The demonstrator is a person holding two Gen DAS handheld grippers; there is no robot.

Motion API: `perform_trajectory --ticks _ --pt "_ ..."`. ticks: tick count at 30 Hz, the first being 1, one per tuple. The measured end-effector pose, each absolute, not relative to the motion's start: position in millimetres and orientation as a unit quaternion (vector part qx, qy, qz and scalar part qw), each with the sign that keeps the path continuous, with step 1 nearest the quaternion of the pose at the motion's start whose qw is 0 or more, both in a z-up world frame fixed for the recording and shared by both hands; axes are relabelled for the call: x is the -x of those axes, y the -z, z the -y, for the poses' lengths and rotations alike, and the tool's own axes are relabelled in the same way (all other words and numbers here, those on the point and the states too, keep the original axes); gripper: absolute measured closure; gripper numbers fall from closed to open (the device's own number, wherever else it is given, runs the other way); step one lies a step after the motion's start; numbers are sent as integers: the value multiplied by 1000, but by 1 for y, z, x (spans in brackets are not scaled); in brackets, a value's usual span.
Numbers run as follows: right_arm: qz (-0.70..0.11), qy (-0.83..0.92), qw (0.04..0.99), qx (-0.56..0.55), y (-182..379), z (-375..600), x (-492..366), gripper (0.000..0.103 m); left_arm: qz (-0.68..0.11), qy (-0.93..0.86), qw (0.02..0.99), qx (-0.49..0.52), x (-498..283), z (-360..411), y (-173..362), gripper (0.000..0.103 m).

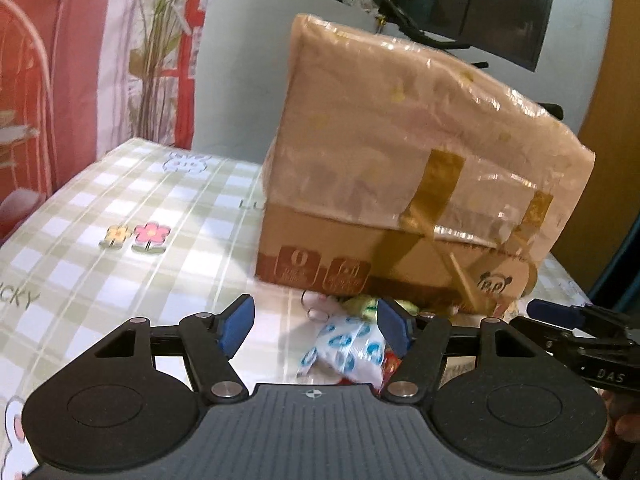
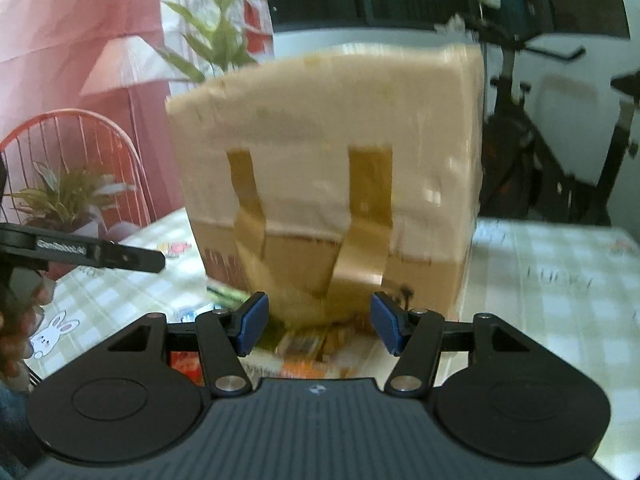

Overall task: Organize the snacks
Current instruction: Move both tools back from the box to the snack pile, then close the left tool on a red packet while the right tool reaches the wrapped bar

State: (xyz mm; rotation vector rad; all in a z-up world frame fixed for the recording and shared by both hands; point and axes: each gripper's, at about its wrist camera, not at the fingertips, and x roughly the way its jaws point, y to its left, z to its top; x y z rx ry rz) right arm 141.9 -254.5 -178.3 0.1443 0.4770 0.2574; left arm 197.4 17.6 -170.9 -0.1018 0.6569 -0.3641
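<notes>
Directly ahead of our left gripper (image 1: 316,326), jaws about half open and gripping nothing, a blue-and-white snack packet (image 1: 348,350) lies on the checked tablecloth (image 1: 120,208). Our right gripper (image 2: 318,326) is likewise half open and empty above blurred snack packs (image 2: 304,344). Both piles sit just before the taped cardboard box (image 1: 400,168).

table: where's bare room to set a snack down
Bare checked cloth lies left of the cardboard box, out to the flower prints. More lies right of the box, by the printed lettering. The snack packets crowd the box's front.
</notes>
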Motion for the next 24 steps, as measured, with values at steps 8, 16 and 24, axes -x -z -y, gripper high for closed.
perform_trajectory --ticks 8,16,24 --pt "-267 -131 953 -57 197 247 -144 43 -355 168 918 55 -184 -22 193 34" --pt "-284 -142 948 -2 203 232 -144 36 -366 176 912 50 -182 -18 199 34" --pt "-283 -159 945 48 204 212 -144 30 -374 195 905 54 -179 -10 204 34"
